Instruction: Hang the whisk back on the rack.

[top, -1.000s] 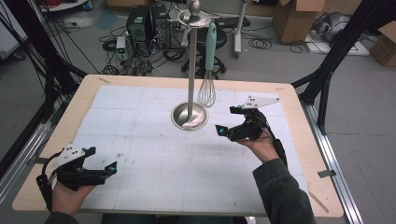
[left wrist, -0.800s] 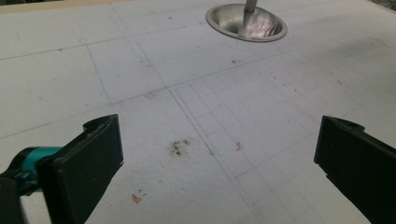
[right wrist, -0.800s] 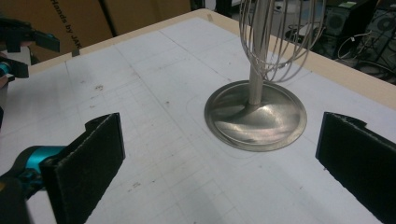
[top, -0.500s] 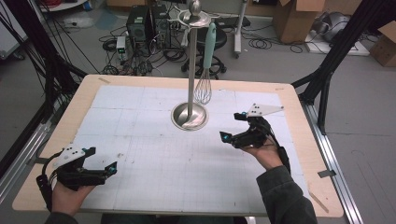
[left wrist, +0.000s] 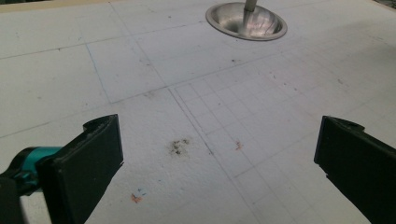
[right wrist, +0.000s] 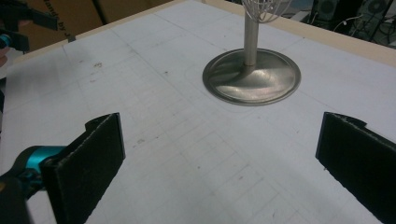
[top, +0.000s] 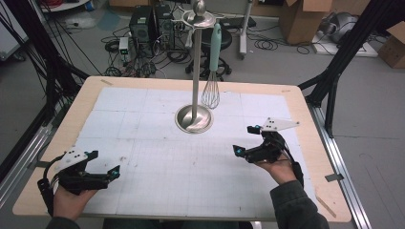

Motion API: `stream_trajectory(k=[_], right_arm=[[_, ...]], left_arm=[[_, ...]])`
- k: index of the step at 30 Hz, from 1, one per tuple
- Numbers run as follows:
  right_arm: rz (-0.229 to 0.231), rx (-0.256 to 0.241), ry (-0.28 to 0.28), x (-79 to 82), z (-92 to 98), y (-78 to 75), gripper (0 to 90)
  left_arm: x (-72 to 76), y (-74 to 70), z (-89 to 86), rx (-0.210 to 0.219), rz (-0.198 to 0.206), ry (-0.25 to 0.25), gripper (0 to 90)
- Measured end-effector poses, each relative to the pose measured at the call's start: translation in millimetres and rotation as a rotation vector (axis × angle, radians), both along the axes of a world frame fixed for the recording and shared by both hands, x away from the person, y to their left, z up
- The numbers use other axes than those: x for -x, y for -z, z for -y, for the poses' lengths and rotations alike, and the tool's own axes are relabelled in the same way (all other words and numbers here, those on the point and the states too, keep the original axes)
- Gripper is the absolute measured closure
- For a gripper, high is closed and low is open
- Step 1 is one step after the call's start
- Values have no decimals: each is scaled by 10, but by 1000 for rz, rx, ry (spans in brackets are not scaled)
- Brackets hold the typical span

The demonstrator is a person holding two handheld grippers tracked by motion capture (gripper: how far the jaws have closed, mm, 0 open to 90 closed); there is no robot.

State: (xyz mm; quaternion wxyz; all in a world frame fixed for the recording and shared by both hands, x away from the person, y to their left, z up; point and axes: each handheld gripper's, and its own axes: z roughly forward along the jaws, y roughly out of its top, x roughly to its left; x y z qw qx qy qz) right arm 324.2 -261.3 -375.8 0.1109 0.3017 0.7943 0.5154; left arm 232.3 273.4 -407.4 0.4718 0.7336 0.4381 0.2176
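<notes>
- A metal stand (top: 194, 117) sits on the white gridded mat (top: 157, 143), nearer the table's (top: 305, 107) far edge, about midway between its sides.
- A whisk (top: 210, 93) with a pale green handle hangs from the stand's top ring, its wires seemingly clear of the mat.
- The left gripper (top: 102, 164) rests near the near-left corner, jaws spread, empty.
- The right gripper (top: 244, 140) hovers toward the right edge, jaws wide apart, empty.

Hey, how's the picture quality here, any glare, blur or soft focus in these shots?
High view: even light, slightly soft. Left gripper view: the stand base is sharp, the near jaws soft-edged. Right gripper view: bright glare patches on the stand base, whisk cropped at the top.
</notes>
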Motion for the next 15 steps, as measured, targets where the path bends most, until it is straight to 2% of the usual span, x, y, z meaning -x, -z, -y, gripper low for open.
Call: stream_trajectory(k=[15], right_arm=[[-7, -11, 12, 221, 150, 160, 4]], left_arm=[[-5, 10, 21, -3, -5, 8, 17]])
